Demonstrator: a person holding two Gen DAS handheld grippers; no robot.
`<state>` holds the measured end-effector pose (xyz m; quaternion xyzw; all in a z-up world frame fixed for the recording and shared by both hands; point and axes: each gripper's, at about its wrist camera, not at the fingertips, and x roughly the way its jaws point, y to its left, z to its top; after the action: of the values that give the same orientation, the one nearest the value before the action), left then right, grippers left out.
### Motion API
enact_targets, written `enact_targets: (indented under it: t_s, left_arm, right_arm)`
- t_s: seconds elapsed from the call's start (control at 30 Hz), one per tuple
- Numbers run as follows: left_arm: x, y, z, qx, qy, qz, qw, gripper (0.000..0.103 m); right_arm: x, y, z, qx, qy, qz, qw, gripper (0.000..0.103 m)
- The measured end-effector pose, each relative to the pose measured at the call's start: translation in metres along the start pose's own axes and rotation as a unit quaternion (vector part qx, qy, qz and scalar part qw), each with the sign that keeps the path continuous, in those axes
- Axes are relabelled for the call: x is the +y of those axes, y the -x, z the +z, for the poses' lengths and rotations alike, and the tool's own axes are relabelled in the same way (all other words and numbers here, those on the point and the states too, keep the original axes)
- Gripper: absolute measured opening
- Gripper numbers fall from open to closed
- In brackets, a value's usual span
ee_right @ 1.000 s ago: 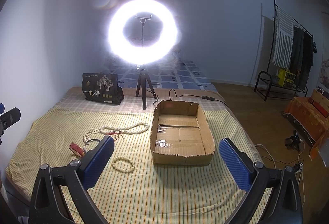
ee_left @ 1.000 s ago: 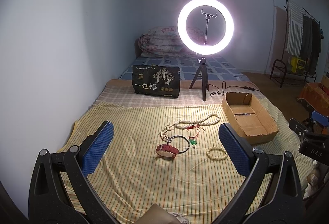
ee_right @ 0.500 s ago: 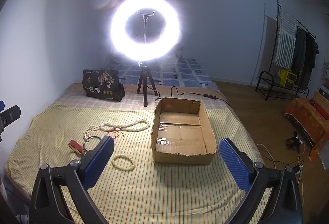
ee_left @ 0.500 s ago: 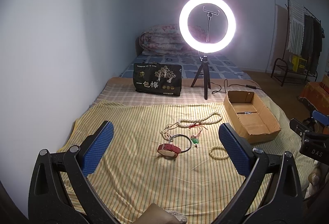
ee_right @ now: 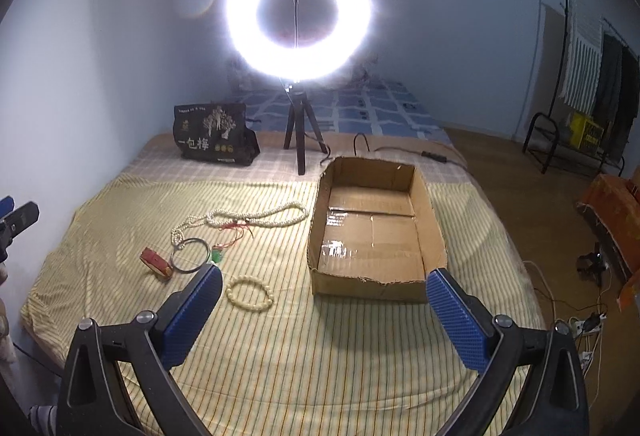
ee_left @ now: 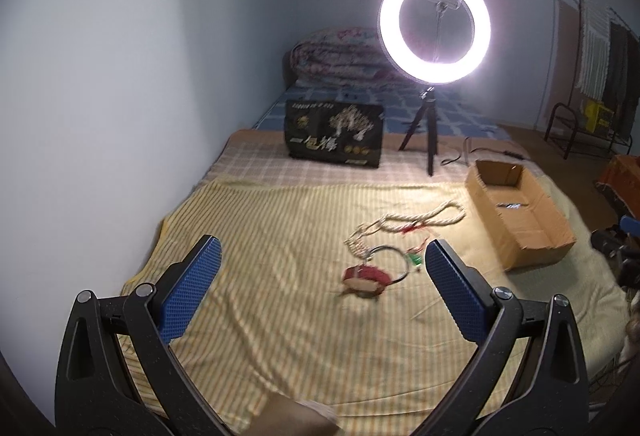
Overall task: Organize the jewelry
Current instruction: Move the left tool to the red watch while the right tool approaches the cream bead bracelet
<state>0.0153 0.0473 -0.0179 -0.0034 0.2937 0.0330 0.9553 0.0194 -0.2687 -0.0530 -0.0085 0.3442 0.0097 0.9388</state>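
Bed (ee_right: 360, 364) with a striped yellow sheet serves as the work surface; ring light (ee_right: 298, 12) on a tripod stands at the far end, likely set there to light the spread. Left tongs (ee_left: 320, 290) hover above the near left of the sheet, jaws wide apart, holding nothing; that view is blurred, so fine detail is lost. Ahead of them lies the jewelry, loose and clustered mid-bed: red strap (ee_right: 156, 262) farthest left, a metal hoop (ee_right: 191, 255) touching it, a small green pendant (ee_right: 217, 256) on red cord just beside the hoop, a long pearl necklace (ee_right: 256, 216) strung out behind, and a bead bracelet (ee_right: 250, 294) lying apart, nearer the camera. Right of the cluster sits an open cardboard box (ee_right: 374, 228), bare inside in the right view, probably the intended bin, placed within easy reach of the pieces. Right tongs (ee_right: 322, 310) hang over the near edge, spread wide and empty, roughly facing the bracelet and box front. Judged stage: nothing sorted yet; the bracelet looks the easiest first pick.
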Motion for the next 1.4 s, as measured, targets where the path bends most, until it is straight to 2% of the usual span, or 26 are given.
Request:
enact_targets:
  t_s: [0.13, 0.27, 0.37, 0.53, 0.67, 0.8, 0.93, 1.07, 1.1, 1.2, 1.33, 1.4]
  left_arm:
    - [0.017, -0.017, -0.005, 0.027, 0.006, 0.000, 0.9996, 0.103]
    - [0.028, -0.032, -0.011, 0.043, 0.005, 0.002, 0.9991, 0.103]
    - [0.030, -0.044, -0.017, 0.057, -0.004, -0.014, 0.9983, 0.103]
    - [0.025, -0.060, -0.029, 0.090, -0.008, -0.051, 0.9946, 0.103]
    - [0.015, -0.072, -0.036, 0.115, -0.004, -0.092, 0.9891, 0.103]
    - [0.010, -0.090, -0.041, 0.147, 0.032, -0.134, 0.9794, 0.103]
    - [0.000, -0.105, -0.045, 0.170, 0.047, -0.153, 0.9723, 0.090]
    - [-0.012, -0.121, -0.048, 0.189, 0.056, -0.160, 0.9671, 0.076]
    - [-0.013, -0.126, -0.049, 0.194, 0.060, -0.162, 0.9656, 0.076]
    - [-0.018, -0.138, -0.049, 0.201, 0.067, -0.151, 0.9657, 0.076]
    - [-0.019, -0.155, -0.052, 0.213, 0.088, -0.108, 0.9670, 0.076]
    - [-0.018, -0.162, -0.052, 0.215, 0.101, -0.099, 0.9662, 0.076]
  right_arm:
    - [-0.007, -0.014, -0.001, 0.019, -0.003, 0.011, 1.000, 0.103]
    - [-0.002, -0.023, -0.006, 0.023, 0.039, -0.007, 0.999, 0.103]
    - [0.006, -0.027, -0.011, 0.019, 0.073, -0.015, 0.997, 0.103]
    - [0.020, -0.042, -0.016, 0.032, 0.112, 0.022, 0.993, 0.102]
    - [0.026, -0.063, -0.016, 0.057, 0.115, 0.057, 0.990, 0.088]
    - [0.036, -0.085, -0.020, 0.081, 0.122, 0.102, 0.984, 0.078]
    - [0.053, -0.104, -0.026, 0.100, 0.158, 0.134, 0.973, 0.070]
    - [0.064, -0.123, -0.030, 0.127, 0.181, 0.163, 0.962, 0.057]
    - [0.067, -0.128, -0.031, 0.134, 0.185, 0.169, 0.959, 0.052]
    - [0.073, -0.138, -0.035, 0.147, 0.199, 0.174, 0.953, 0.050]
    - [0.075, -0.144, -0.037, 0.153, 0.210, 0.170, 0.951, 0.050]
    - [0.075, -0.146, -0.037, 0.153, 0.211, 0.169, 0.951, 0.050]
